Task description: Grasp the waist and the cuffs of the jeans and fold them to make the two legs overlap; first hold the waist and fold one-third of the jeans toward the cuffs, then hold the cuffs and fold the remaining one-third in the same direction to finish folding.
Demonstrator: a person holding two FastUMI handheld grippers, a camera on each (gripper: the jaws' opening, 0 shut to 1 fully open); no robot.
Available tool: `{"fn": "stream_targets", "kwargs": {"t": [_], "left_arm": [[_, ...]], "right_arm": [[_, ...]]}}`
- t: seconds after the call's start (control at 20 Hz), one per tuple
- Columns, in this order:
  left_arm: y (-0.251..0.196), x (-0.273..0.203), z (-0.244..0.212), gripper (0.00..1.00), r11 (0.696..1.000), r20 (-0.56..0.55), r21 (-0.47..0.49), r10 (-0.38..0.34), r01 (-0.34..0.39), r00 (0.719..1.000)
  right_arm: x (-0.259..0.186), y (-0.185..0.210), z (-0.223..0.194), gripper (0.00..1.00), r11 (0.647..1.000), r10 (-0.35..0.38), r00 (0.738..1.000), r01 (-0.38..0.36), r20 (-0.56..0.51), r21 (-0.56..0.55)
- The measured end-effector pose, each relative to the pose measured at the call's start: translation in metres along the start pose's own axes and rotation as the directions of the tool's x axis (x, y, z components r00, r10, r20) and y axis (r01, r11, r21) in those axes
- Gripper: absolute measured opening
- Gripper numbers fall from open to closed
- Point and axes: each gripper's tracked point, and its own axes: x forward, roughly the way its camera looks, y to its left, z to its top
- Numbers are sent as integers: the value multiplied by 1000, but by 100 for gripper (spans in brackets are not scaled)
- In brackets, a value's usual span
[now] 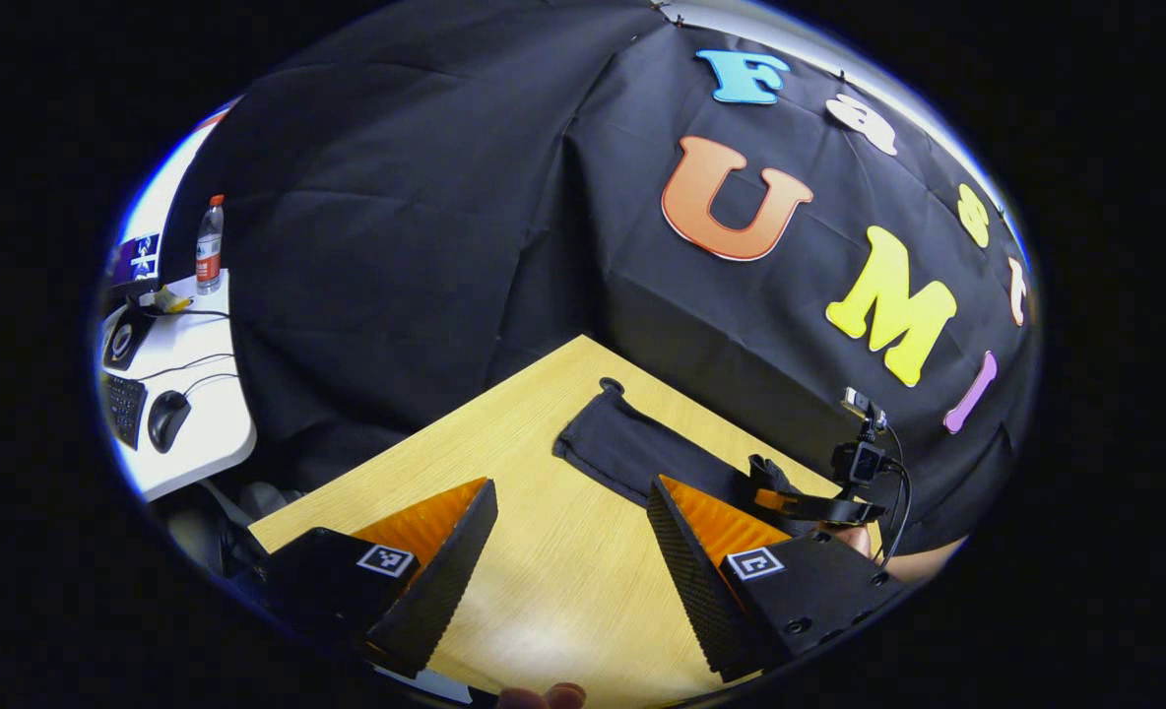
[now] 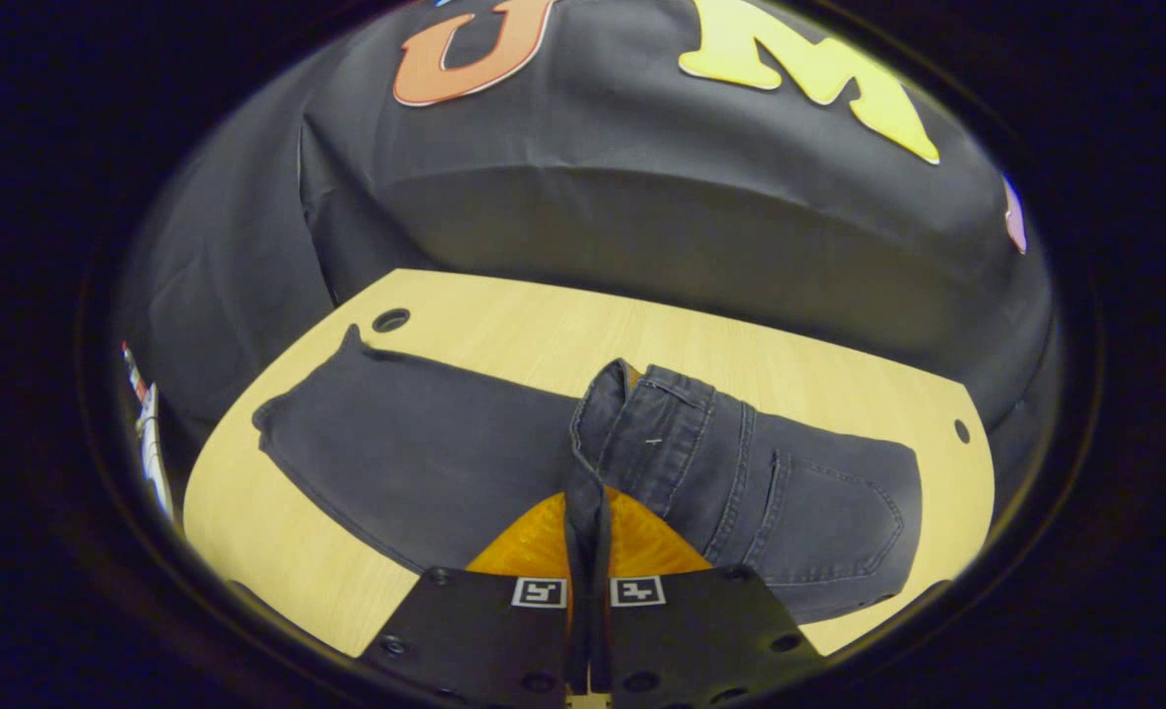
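Dark grey jeans (image 2: 416, 453) lie across the wooden table (image 2: 544, 325), legs stretched to the left. Their waist end with a back pocket (image 2: 819, 512) is at the right, and the waistband (image 2: 642, 433) is lifted and turned over toward the legs. My right gripper (image 2: 588, 497) is shut on a fold of that waist fabric, which runs up between its two fingers. In the left gripper view, my left gripper (image 1: 568, 581) hovers open over bare table, with nothing between its fingers. The jeans' leg end (image 1: 622, 443) lies beyond it, and the right gripper (image 1: 809, 502) with its holding hand is at the far right.
A white side desk (image 1: 199, 394) to the left of the table carries a keyboard (image 1: 125, 406), a mouse (image 1: 167, 418) and a bottle (image 1: 209, 244). The table has small round holes (image 2: 390, 320) near its corners. Black cloth walls close the booth behind.
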Motion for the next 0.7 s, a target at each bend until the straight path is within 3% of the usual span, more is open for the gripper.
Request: {"fn": "stream_targets", "kwargs": {"t": [0.1,0.4,0.7], "left_arm": [[1,1,-4,99,1000,-10,-12,3,-3,1000],[-7,8,-1,99,1000,-12,-5,-15,15,1000],[-28,25,-4,99,990,-37,-96,-109,105,993]], "right_arm": [[5,6,-14,5,999,15,999,-17,-43,-41],[-15,19,-2,39,993,119,993,-119,-3,2],[-111,6,34,80,982,182,971,-186,153,12]]}}
